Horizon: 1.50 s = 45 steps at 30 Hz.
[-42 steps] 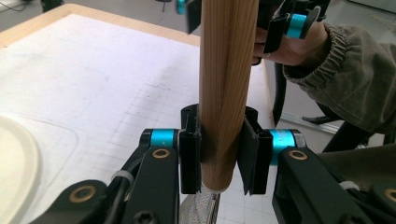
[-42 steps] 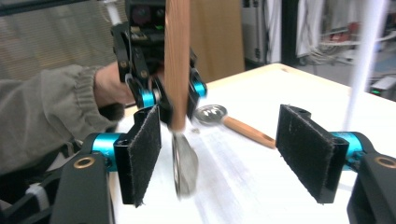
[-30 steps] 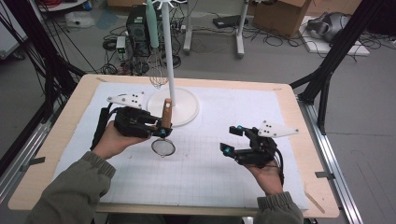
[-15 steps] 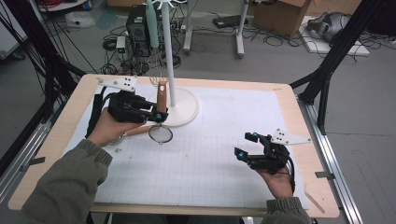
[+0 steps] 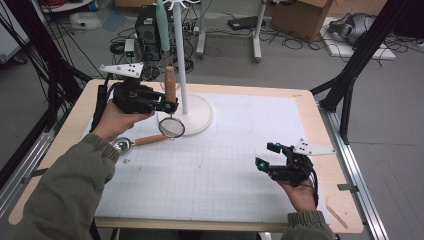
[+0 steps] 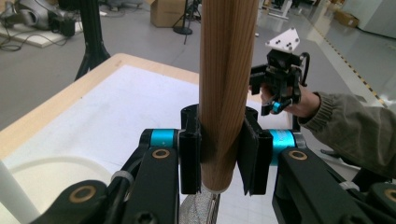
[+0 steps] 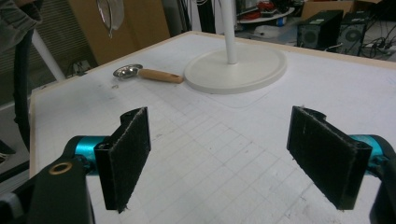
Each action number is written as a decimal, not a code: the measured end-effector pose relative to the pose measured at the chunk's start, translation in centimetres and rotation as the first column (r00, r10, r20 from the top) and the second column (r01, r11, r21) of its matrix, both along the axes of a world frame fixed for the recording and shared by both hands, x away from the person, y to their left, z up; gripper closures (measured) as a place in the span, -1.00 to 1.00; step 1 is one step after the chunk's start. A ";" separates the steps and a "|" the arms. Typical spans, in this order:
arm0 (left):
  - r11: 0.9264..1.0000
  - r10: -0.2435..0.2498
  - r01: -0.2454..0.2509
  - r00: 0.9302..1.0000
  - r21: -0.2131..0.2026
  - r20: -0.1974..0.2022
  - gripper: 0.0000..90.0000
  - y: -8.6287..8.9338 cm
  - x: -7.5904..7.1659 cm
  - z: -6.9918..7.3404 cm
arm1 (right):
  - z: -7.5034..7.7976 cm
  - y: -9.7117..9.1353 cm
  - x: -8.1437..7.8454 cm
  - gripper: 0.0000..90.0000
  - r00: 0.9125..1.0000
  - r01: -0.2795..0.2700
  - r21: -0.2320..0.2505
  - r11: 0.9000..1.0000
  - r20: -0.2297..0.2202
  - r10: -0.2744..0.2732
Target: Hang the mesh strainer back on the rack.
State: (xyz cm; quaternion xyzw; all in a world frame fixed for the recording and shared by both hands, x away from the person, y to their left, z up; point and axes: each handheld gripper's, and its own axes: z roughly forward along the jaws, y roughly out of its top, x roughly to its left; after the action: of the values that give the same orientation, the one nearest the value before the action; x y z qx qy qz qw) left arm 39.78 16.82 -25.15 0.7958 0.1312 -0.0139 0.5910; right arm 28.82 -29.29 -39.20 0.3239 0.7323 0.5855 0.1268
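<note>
My left gripper (image 5: 170, 106) is shut on the wooden handle (image 5: 170, 85) of a small strainer, held upright beside the white stand's pole (image 5: 179, 55). Its round mesh (image 5: 172, 127) hangs below the jaws, above the mat. In the left gripper view the pads (image 6: 256, 158) press both sides of the handle (image 6: 226, 93). A spoon (image 5: 135, 142) with a wooden handle lies on the mat beneath my left wrist. My right gripper (image 5: 266, 154) hovers open over the front right of the mat, with nothing between its pads (image 7: 128, 156).
The stand's round white base (image 5: 200, 117) sits at the back middle of the mat, and a teal utensil (image 5: 162, 25) hangs high on the stand. The right gripper view shows the base (image 7: 236, 70) and spoon (image 7: 149, 73) ahead. Black frame legs flank the table.
My left hand has lifted the strainer and carried it back toward the stand's pole. My right hand has drawn away to the front right and sunk a little.
</note>
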 end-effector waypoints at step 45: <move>0.998 0.026 -0.026 1.000 -0.051 0.010 0.61 0.3 5.7 6.6 | -0.3 -0.8 -0.4 -0.57 0.998 0.052 0.013 0.999 0.026 -0.052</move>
State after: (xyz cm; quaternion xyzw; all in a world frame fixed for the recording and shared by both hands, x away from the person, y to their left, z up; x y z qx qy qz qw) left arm 45.46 17.11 -18.52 0.7788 0.1382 -0.0055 0.6119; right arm 28.46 -30.11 -39.48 0.3357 0.7183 0.5907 0.1499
